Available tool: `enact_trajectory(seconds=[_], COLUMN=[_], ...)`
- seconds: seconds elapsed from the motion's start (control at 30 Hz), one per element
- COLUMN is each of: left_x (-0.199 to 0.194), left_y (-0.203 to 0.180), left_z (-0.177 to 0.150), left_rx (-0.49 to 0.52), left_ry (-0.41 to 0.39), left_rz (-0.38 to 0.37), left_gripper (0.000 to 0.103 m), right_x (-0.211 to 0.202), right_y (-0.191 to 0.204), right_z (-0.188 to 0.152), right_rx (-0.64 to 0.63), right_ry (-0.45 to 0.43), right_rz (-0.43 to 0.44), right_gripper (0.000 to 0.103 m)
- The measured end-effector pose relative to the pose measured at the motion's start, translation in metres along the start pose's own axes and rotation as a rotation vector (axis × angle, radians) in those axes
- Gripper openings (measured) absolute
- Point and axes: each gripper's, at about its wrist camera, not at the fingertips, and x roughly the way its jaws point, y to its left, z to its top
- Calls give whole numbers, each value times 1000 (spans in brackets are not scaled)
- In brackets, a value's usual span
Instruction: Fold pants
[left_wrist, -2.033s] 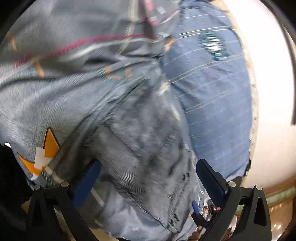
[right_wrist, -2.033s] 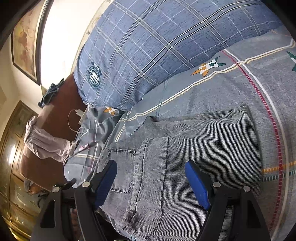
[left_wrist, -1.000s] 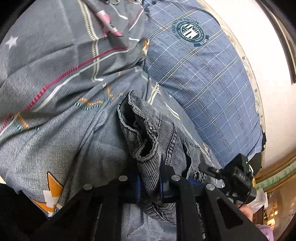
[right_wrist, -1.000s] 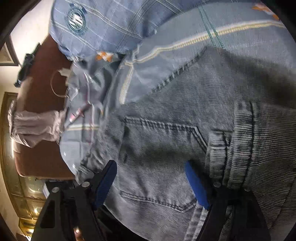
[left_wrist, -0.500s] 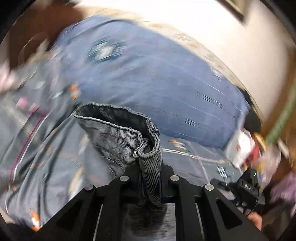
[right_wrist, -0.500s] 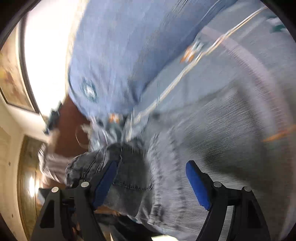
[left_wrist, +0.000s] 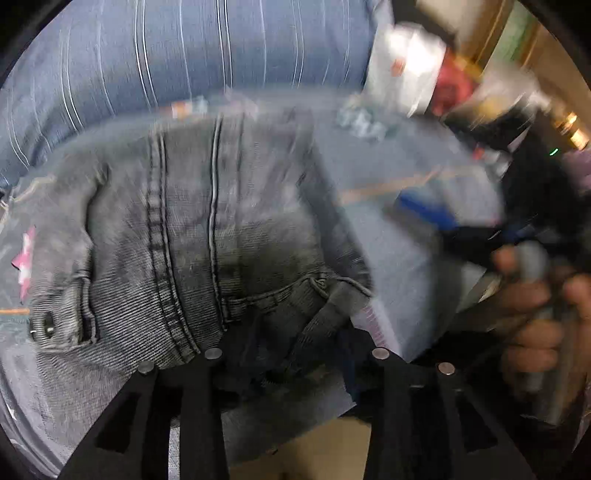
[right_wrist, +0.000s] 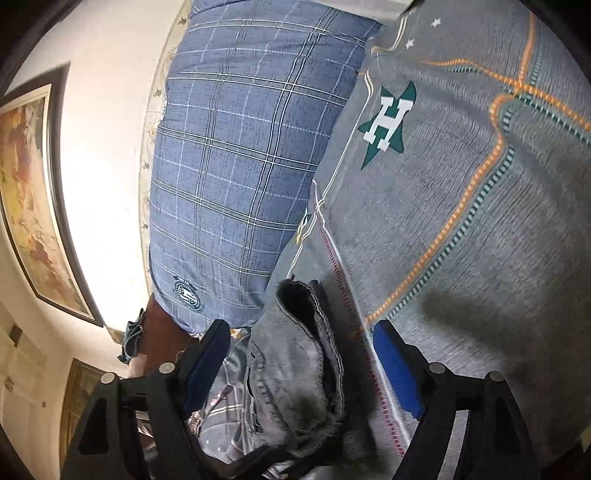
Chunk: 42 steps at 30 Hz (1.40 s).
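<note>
Grey denim pants (left_wrist: 207, 236) lie on a grey patterned bedsheet (right_wrist: 461, 221), the waistband and a pocket facing my left wrist camera. My left gripper (left_wrist: 291, 350) has its jaws part open, with the denim bunched loosely between them. In the right wrist view a rolled edge of the pants (right_wrist: 306, 350) stands between the wide-open blue pads of my right gripper (right_wrist: 303, 358), touching neither pad. The right gripper also shows blurred in the left wrist view (left_wrist: 436, 214), held by a hand.
A blue plaid pillow (right_wrist: 236, 173) lies against the white wall at the head of the bed. A framed picture (right_wrist: 26, 199) hangs on the wall. White and red packages (left_wrist: 413, 70) sit blurred past the bed's edge. A brown headboard or table (right_wrist: 162, 332) is behind the pillow.
My left gripper, shut on the lifted denim a moment ago, has lowered the pants onto the sheet and its jaws have parted. My right gripper stayed open and swung toward the pillow.
</note>
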Motion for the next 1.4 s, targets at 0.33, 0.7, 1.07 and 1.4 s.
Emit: enact_trajectory(seconds=[0.33,0.7,1.07,1.4], left_x=[-123,-50,-31,-26], left_y=[102,137,135,152], left_z=[-13,-39,-58,-52], left_rx=[-226,-328,-308,-327], left_ry=[-316,-89,-88,-85], left_rz=[98,136,131,110], left_gripper=[84,84,89,93], right_x=[15,47,55,104], right_y=[65,27,63,86], right_z=[-33,-71,-71,-70], right_rx=[-205,-16,-246,-499], right_ry=[137,300,260,312], right_rz=[83,-110,-321,-540], right_gripper=[82,79,81,10])
